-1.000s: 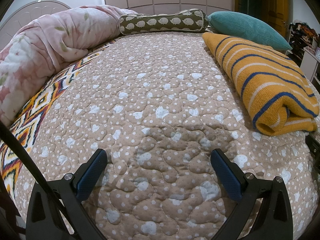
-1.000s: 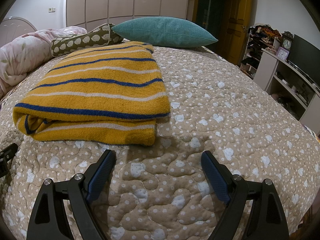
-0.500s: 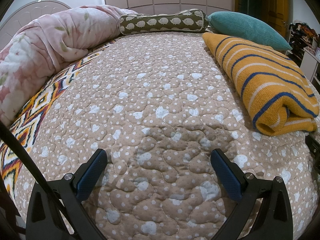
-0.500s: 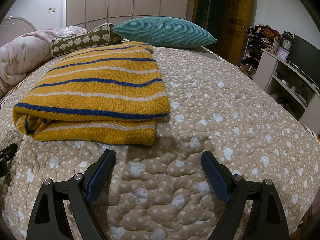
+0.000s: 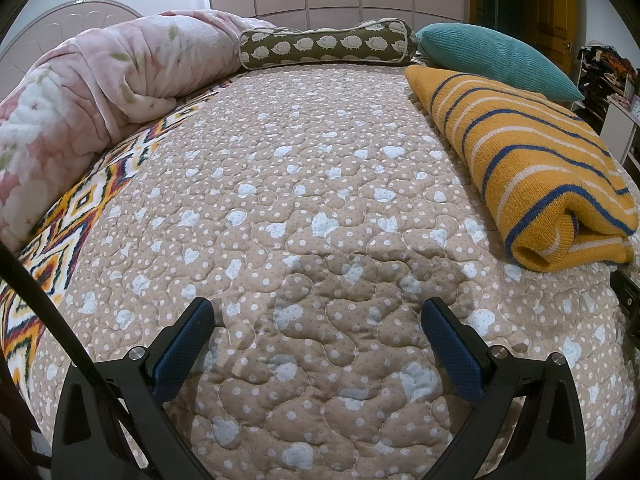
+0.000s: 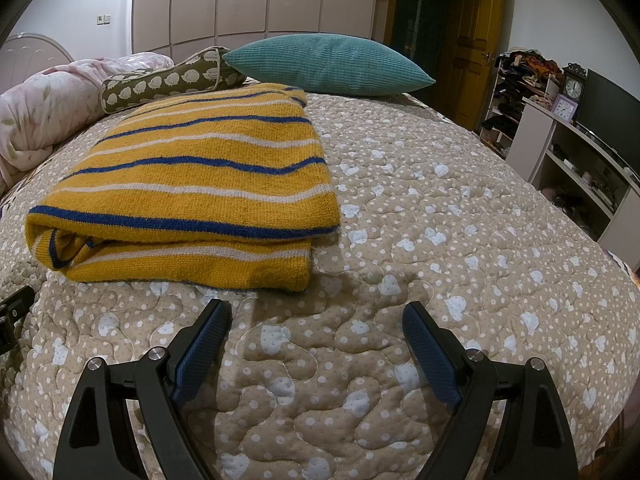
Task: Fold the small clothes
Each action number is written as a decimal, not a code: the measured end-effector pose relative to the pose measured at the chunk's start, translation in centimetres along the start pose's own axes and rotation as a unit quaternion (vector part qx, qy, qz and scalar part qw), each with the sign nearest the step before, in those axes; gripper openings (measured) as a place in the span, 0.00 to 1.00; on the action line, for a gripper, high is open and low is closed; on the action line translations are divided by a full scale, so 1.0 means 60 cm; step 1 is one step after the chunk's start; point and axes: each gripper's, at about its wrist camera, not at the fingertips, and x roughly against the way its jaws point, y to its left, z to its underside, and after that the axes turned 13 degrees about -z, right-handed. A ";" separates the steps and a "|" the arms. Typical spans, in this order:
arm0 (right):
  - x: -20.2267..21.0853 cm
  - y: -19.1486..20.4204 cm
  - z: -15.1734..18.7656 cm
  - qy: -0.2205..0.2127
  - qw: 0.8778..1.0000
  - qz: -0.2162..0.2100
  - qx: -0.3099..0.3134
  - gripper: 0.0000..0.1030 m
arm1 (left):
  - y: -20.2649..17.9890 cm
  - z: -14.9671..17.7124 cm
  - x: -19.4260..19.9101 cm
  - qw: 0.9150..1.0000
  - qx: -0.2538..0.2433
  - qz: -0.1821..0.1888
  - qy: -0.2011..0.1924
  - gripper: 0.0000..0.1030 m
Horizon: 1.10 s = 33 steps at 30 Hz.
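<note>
Viewed low over the quilted bedspread (image 5: 320, 184), facing the pillows: left wrist close above bare quilt, right wrist near the folded striped sweater (image 6: 192, 184) (shared by both, at far right (image 5: 532, 168) in the left).

No text, label, brand or number can be read anywhere.

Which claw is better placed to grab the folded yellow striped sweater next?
Probably the right claw: the sweater lies just ahead of its open fingers. The left claw faces bare quilt, with the sweater far off to its right.
</note>
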 end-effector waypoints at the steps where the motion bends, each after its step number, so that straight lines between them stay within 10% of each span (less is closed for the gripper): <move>1: 0.000 0.000 0.000 0.000 1.000 0.000 0.000 0.89 | 0.000 0.000 0.000 1.000 0.000 0.000 0.000 1.00; 33: -0.001 0.000 0.000 0.000 1.000 0.001 0.001 0.89 | 0.000 0.001 -0.002 1.000 0.004 0.003 0.003 1.00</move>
